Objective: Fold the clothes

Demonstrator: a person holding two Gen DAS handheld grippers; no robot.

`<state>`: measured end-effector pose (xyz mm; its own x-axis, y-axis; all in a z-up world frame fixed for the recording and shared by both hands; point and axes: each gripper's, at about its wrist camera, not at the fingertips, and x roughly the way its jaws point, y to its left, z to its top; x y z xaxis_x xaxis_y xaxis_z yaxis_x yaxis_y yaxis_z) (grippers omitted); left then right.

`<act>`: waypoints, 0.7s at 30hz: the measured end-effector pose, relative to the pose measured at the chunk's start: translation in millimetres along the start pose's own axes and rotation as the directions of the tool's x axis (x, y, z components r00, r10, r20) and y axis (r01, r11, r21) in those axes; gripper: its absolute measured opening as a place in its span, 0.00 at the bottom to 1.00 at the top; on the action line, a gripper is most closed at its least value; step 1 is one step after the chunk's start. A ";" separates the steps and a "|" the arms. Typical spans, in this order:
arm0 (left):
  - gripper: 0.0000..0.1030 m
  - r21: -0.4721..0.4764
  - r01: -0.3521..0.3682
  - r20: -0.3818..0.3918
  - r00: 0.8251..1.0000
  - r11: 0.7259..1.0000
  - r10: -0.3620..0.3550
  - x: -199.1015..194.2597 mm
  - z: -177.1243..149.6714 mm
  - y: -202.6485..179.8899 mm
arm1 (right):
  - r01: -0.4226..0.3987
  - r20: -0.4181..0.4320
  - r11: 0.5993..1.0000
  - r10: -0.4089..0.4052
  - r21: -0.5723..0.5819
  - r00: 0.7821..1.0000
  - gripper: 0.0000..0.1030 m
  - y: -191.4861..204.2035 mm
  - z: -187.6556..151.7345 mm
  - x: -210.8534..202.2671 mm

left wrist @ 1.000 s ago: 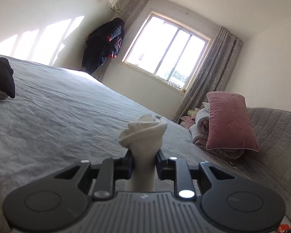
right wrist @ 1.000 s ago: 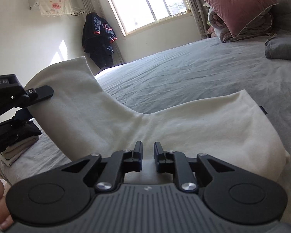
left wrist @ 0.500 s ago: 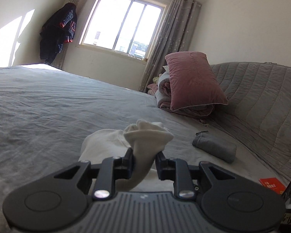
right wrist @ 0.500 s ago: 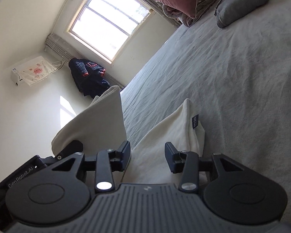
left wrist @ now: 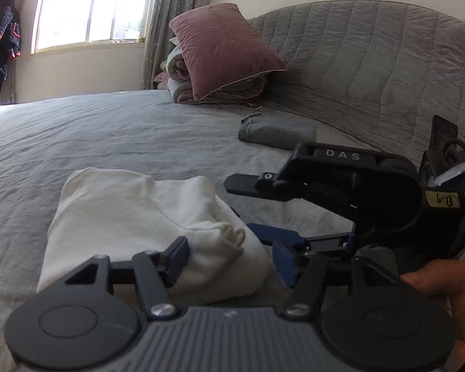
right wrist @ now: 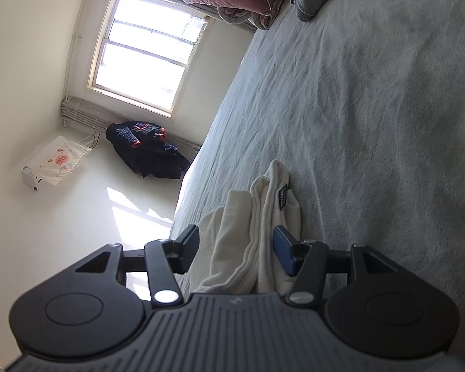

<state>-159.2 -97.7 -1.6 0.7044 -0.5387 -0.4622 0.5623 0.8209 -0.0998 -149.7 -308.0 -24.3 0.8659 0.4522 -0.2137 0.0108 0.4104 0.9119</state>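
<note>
Folded cream garment (left wrist: 145, 217) released on the grey bed sheet (left wrist: 108, 130).
Left gripper (left wrist: 229, 255) and right gripper (right wrist: 235, 249) have just been opening, cloth lying loosely between parted jaws; both should be withdrawn straight back so no layer is dragged.

The right gripper (left wrist: 251, 207) bore raised lettering "DAS" on its upper body. A yellow sticker (left wrist: 444, 200) on its housing carried a handwritten mark, apparently "6-13".
</note>
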 end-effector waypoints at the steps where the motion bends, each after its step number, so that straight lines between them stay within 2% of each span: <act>1: 0.68 0.027 0.031 0.001 1.000 0.999 -0.031 -6.7 0.6 -1.4 | -0.004 0.001 1.000 0.004 -0.003 1.000 0.56 2.5 0.6 -1.8; 4: 0.68 0.075 0.096 0.009 0.995 0.993 -0.097 -27.6 3.9 0.2 | -0.011 0.001 1.000 0.011 -0.002 1.000 0.56 8.4 1.9 -8.2; 6: 0.68 0.070 0.093 0.034 0.995 0.993 -0.095 -41.2 8.2 9.1 | -0.016 -0.003 1.000 0.016 -0.009 1.000 0.56 12.7 1.8 -12.7; 12: 0.67 -0.105 0.031 0.098 0.995 0.994 -0.020 -57.8 20.8 57.9 | -0.039 -0.070 0.998 0.036 -0.047 0.997 0.56 29.4 1.6 -17.7; 17: 0.66 -0.264 0.003 0.102 0.994 0.965 0.025 -57.6 14.0 93.2 | 0.050 -0.126 0.990 -0.067 -0.132 0.990 0.56 43.1 -6.4 -4.7; 21: 0.63 -0.317 -0.014 0.079 0.996 0.948 0.042 -49.5 3.9 107.8 | 0.079 -0.138 0.986 -0.100 -0.149 0.985 0.56 47.1 -12.6 12.5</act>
<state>-131.8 16.7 13.9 0.7594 -0.5174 -0.3945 0.3857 0.8463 -0.3674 -144.7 -273.0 11.6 0.7829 0.5144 -0.3499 0.0042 0.5581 0.8298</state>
